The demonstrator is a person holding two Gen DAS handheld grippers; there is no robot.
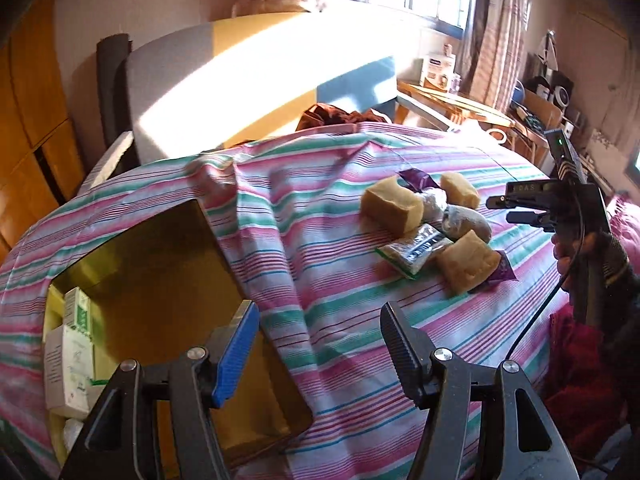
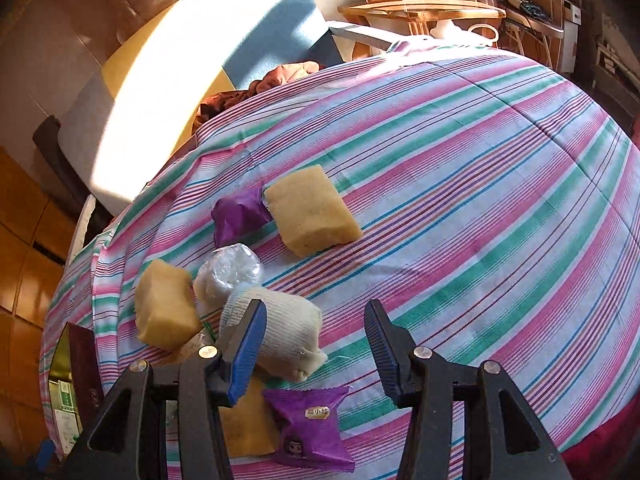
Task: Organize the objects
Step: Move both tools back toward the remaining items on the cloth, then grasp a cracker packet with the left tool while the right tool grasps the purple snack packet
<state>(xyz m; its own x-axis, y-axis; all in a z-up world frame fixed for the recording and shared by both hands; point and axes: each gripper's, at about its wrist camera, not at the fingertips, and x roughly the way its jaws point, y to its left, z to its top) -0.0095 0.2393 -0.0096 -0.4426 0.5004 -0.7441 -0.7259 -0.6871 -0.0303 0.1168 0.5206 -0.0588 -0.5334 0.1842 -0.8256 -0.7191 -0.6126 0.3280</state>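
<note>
Right hand-held gripper spread and empty, jaws apart over the striped bedspread, nothing pinched. Just at its near-left finger, around 10 o'clock from the gap between the tips — the white knit roll, long axis running from 10 toward 4 o'clock, so roughly across the jaw line and probably calling for a small shift left before any closing. Beyond it, toward 11 o'clock, the clear-wrapped bundle. Left hand-held gripper likewise spread and holding nothing, hovering between the open box at its 9 o'clock and the pile well off at 1 o'clock — clearly the farther of the two from the pile. Count on the bed: three tan sponge-like blocks, two purple snack packets, one white knit roll, one clear-wrapped bundle, one green-edged sachet. Inside the box, along its left wall, a few small white and green cartons — exact number hard to tell. Judged as the sorting stage with the pile not yet cleared.
</note>
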